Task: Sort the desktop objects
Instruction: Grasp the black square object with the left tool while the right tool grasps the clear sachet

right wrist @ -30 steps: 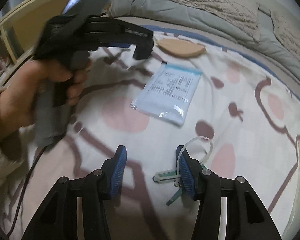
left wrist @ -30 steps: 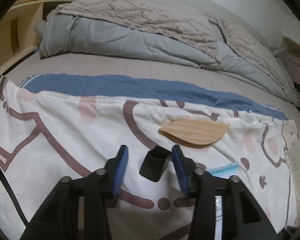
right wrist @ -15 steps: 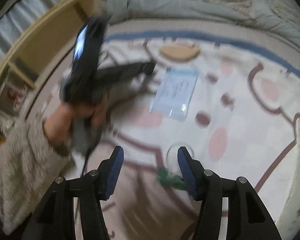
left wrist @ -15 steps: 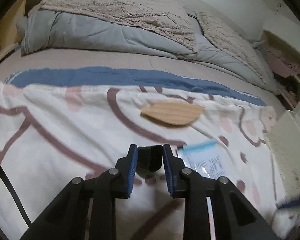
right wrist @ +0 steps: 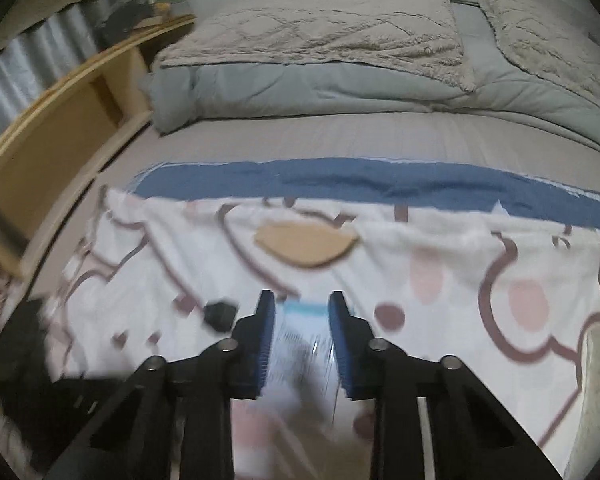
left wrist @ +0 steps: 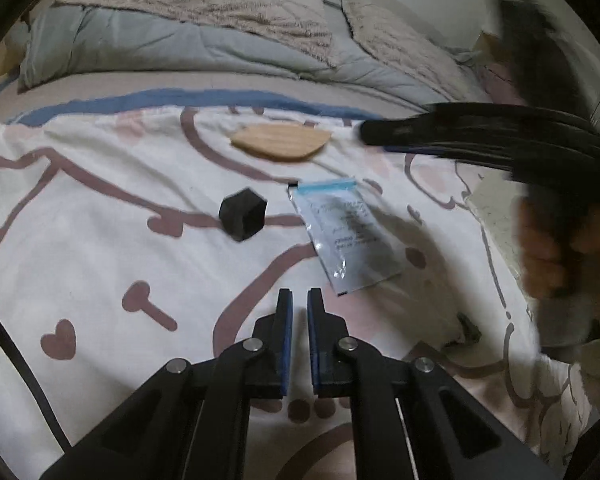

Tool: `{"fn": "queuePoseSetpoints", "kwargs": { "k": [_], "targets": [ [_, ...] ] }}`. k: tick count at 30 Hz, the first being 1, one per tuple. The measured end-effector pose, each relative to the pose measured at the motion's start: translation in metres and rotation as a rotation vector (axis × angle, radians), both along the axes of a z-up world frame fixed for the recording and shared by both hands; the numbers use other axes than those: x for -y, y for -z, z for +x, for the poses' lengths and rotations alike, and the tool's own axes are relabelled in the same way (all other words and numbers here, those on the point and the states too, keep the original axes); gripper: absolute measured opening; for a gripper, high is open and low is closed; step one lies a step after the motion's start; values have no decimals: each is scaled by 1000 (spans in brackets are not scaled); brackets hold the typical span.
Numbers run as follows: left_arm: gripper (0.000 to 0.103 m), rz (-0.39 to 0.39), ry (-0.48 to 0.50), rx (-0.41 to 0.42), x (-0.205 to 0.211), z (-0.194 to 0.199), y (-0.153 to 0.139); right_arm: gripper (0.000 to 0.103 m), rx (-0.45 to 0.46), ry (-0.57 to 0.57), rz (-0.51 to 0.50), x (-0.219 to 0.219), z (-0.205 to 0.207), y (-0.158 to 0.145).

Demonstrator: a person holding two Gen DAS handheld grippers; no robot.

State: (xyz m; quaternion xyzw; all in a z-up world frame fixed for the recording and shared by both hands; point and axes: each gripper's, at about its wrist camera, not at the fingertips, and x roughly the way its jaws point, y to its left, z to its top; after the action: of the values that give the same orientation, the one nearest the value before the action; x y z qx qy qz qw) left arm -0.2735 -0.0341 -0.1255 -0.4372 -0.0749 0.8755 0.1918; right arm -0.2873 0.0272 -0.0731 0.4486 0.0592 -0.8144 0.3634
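Left gripper (left wrist: 299,300) stood shut on nothing above the patterned sheet (left wrist: 100,264), its jaws having just closed; the black hexagonal cap (left wrist: 243,218) lay free at eleven o'clock from its tips, the plastic pouch (left wrist: 346,236) at one o'clock, the wooden leaf-shaped piece (left wrist: 280,143) beyond at twelve; right gripper (right wrist: 302,300) had narrowed its jaws, partly parted and holding nothing, the blurred pouch lying on the sheet behind them; the cap sat at nine o'clock from it.
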Motion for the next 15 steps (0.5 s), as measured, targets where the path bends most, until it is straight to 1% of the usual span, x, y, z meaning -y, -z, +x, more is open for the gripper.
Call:
{"fn": "queuePoseSetpoints", "kwargs": {
  "k": [1, 2, 3, 4, 5, 7, 8, 10, 12, 15],
  "targets": [
    [9, -4, -12, -17, -2, -2, -3, 26, -1, 12, 12, 5, -6, 5],
    [17, -7, -18, -23, -2, -5, -4, 26, 4, 29, 26, 11, -12, 11],
    [27, -7, -24, -21, -5, -11, -5, 26, 11, 40, 37, 15, -17, 17],
    [53, -8, -32, -16, -7, -16, -5, 26, 24, 48, 48, 19, -21, 23],
    [62, -2, -47, -18, -7, -20, -6, 26, 49, 57, 62, 23, -26, 31],
    [62, 8, -73, -38, -7, -29, -7, 26, 99, 53, 85, 26, -30, 45],
    [62, 1, -82, -41, -7, -34, -8, 26, 120, 43, 110, 27, -29, 52],
    [62, -18, -100, -61, -5, -41, -8, 26, 112, 9, 137, 25, -20, 57],
    [62, -34, -113, -74, -3, -47, -8, 26, 93, -53, 170, 20, -1, 59],
    [59, -47, -130, -71, -2, -56, -3, 26, 102, -135, 192, 4, 30, 62]
  ]
}}
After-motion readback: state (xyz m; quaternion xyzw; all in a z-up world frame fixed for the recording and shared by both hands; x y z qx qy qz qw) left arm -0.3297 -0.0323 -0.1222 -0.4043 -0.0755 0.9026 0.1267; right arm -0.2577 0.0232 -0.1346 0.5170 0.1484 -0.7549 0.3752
